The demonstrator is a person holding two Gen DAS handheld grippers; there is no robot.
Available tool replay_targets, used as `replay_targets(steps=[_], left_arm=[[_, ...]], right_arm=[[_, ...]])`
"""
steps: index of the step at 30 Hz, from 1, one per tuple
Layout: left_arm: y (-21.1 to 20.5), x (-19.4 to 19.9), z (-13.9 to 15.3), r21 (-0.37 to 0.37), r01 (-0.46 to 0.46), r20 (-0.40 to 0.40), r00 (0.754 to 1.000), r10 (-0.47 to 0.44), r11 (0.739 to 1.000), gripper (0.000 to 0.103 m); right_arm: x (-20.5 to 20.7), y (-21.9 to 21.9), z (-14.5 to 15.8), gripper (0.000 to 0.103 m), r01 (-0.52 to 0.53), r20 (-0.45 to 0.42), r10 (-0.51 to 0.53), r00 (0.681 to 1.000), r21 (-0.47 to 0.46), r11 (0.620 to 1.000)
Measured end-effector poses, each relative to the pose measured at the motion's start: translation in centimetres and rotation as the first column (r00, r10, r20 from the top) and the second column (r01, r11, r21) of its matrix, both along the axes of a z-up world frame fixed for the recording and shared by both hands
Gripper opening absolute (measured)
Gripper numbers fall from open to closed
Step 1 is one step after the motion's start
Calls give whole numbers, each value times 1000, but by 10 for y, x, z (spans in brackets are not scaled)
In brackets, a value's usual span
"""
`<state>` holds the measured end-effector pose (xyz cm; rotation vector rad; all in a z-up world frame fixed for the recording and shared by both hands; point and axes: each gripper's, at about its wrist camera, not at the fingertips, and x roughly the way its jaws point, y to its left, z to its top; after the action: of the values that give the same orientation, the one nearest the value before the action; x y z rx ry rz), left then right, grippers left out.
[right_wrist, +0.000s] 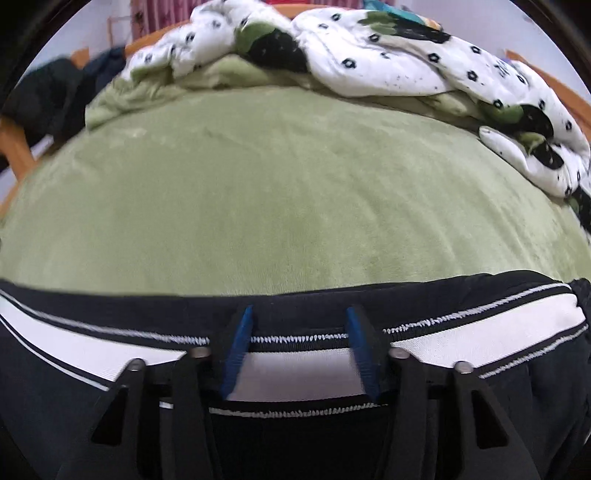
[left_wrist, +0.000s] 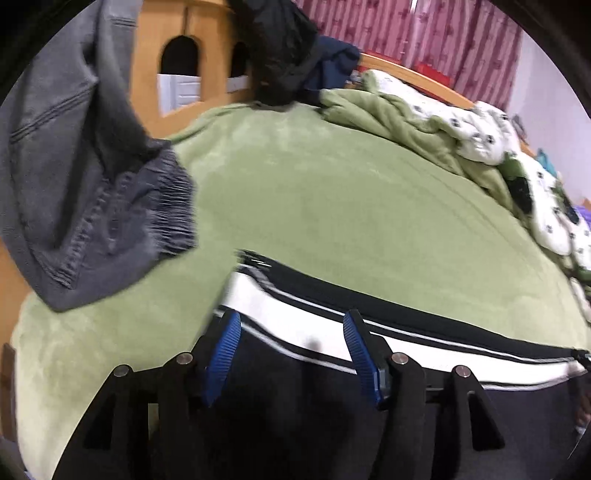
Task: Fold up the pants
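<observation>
Black track pants [left_wrist: 369, 317] with a broad white side stripe lie stretched along the near edge of a bed covered in a green plush blanket [left_wrist: 332, 206], and we hold both tools over them. Our left gripper [left_wrist: 291, 343] has its blue-padded fingers [left_wrist: 221, 354] spread wide, one on each side of the striped band, with fabric lying between them; the blur leaves us unable to tell whether the pads touch the cloth. Seen from the right wrist, the same pants [right_wrist: 461, 336] run across the whole lower frame, white zigzag stitching bordering the stripe. Our right gripper [right_wrist: 299, 343] is likewise parted wide, its blue fingers [right_wrist: 236, 354] standing over the stripe, with nothing pinched between them. The green blanket [right_wrist: 288, 192] beyond the pants carries no other garment in this view.

To the left in the left-wrist view, a grey garment [left_wrist: 85, 192] with a gathered elastic edge hangs down over the blanket's corner. At the far side of the bed, a white quilt [left_wrist: 480, 129] printed with small black motifs lies bunched in a long heap; it fills the top of the right-wrist view as well [right_wrist: 388, 62]. A dark jacket [left_wrist: 280, 55] sits piled near the wooden headboard [left_wrist: 173, 22], and pink curtains [left_wrist: 424, 33] hang behind.
</observation>
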<state>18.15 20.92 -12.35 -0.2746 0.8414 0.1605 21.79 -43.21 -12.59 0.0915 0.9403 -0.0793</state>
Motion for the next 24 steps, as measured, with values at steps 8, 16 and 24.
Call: replay_targets(steps=[8,16,24], left_arm=[[-102,26,-14,-36,267,-10,964,-267,963,60],[-152,44,-22,27,311,-72,949,-308,950,61],[-208,55,-47,87,376,-82,926,-369,923,65]], right_arm=[[1,21,-26,47,-27,20,29,999,-71,997],[-8,24,-6,47,-52,33,51,998,38,998],[4,39,-28,51,-120,9,120,993,-3,993]])
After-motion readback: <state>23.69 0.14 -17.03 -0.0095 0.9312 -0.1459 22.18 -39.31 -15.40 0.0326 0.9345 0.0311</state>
